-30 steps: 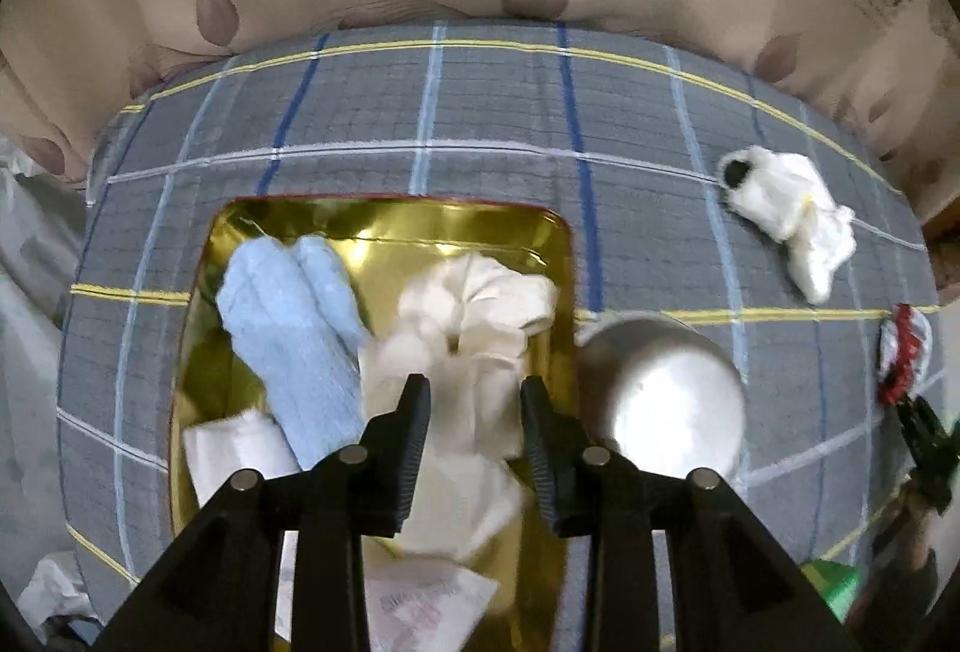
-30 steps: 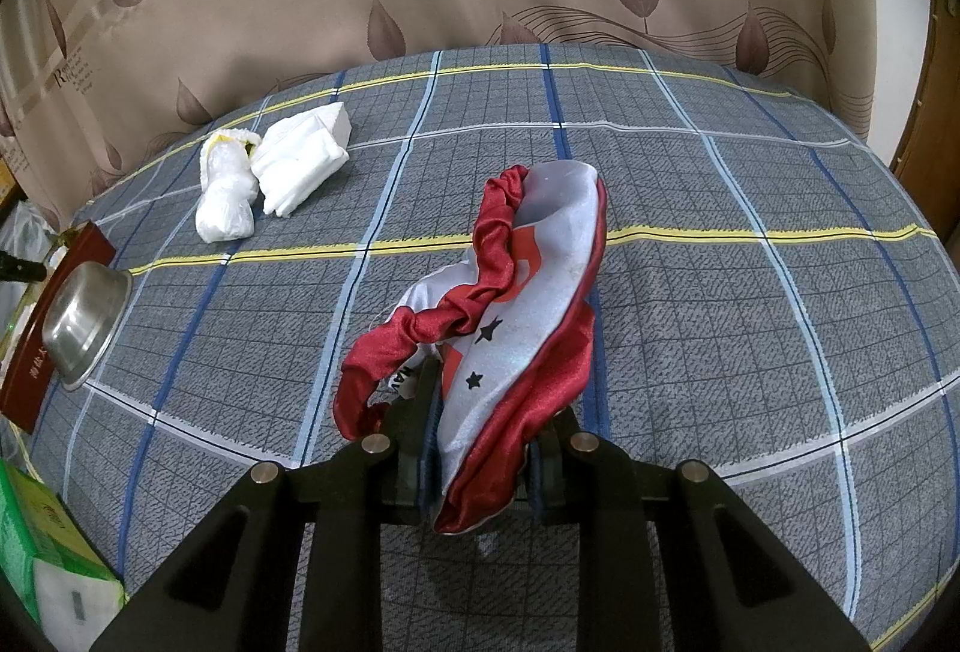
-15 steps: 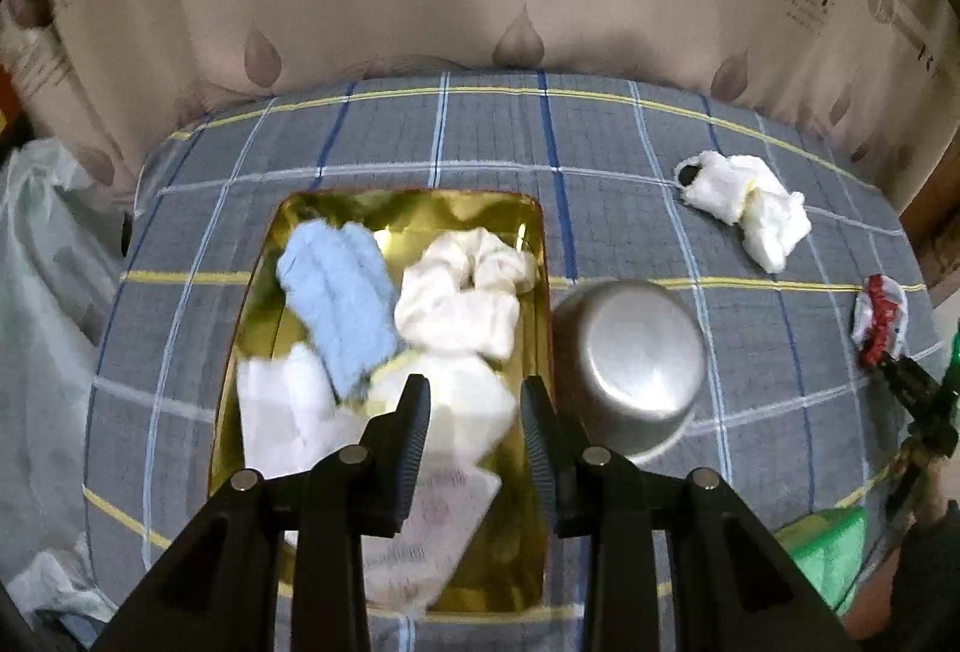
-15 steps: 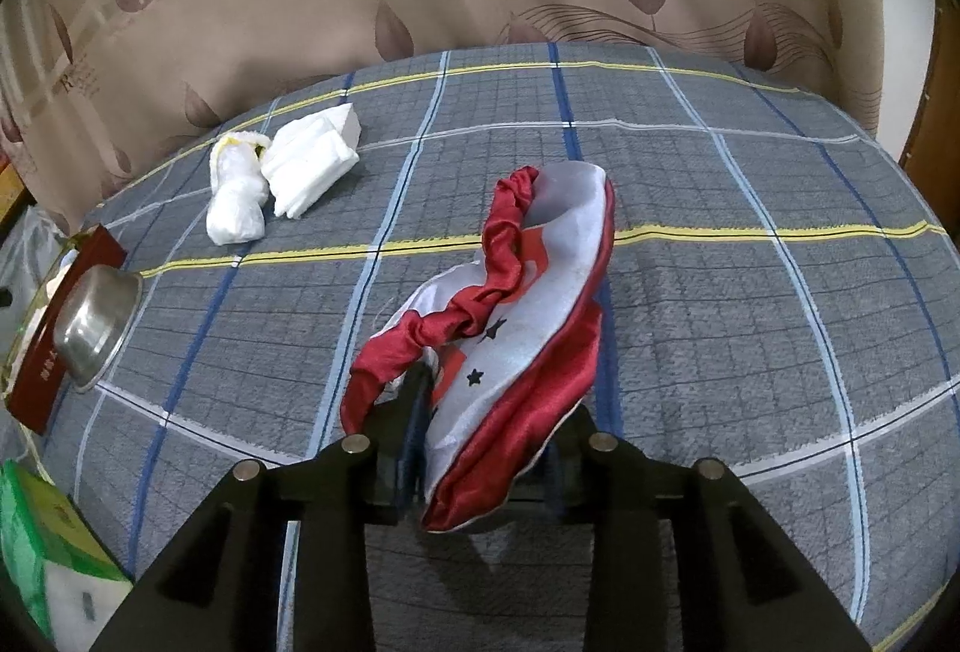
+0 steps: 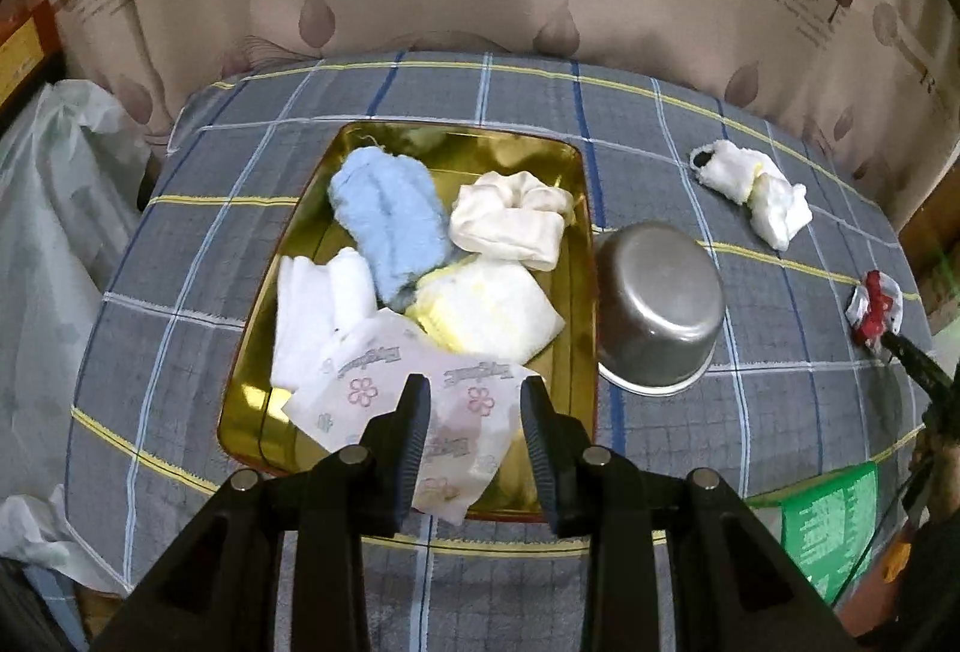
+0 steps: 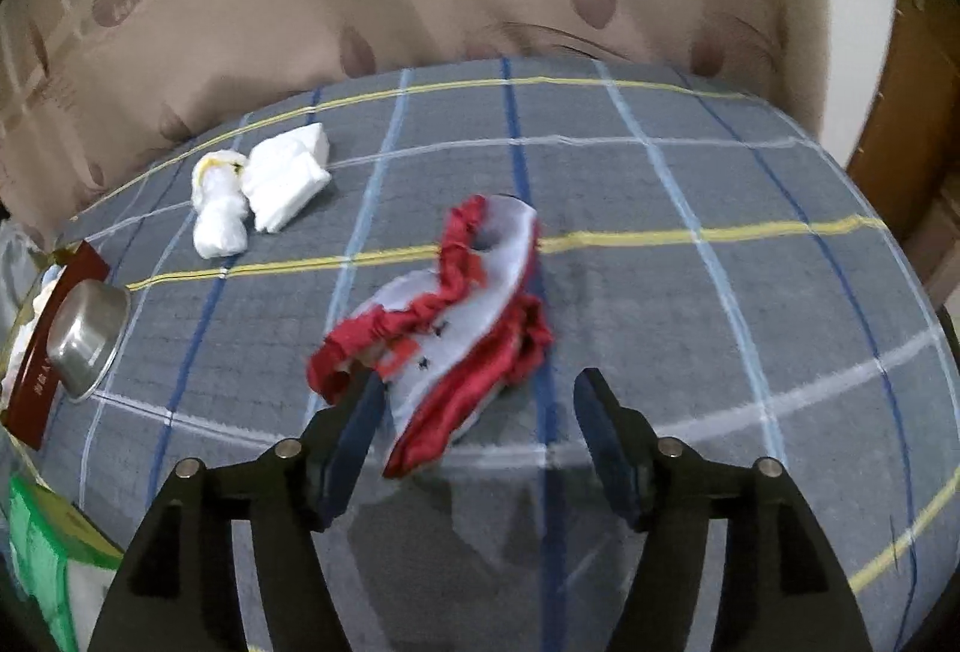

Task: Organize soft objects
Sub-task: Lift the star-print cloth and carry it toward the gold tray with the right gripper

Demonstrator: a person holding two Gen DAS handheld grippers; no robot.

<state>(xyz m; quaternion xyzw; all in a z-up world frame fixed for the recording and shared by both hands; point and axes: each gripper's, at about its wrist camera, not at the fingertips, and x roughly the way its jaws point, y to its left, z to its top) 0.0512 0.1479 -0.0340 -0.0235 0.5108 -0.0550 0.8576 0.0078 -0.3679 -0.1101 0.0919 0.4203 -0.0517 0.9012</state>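
Observation:
A gold tray (image 5: 543, 153) holds a blue towel (image 5: 387, 223), a cream scrunchie (image 5: 510, 223), white cloths and a flowered packet (image 5: 420, 391). My left gripper (image 5: 474, 430) is open and empty above the tray's near end. My right gripper (image 6: 474, 430) is open, and the red and white cloth (image 6: 456, 316) lies on the table between and just beyond its fingers. Two white bundles (image 6: 258, 187) lie far left of it; they also show in the left wrist view (image 5: 753, 193). The red cloth shows small in the left wrist view (image 5: 876, 307).
An upturned steel bowl (image 5: 660, 304) sits right of the tray; it also shows in the right wrist view (image 6: 87, 337). A green box (image 5: 831, 523) is at the near right edge. A beige curtain backs the checked table. A plastic bag (image 5: 54, 208) lies at left.
My right gripper has opened and let go of the red and white cloth, which now lies on the table. My left gripper has drawn back and up from the tray, still empty.

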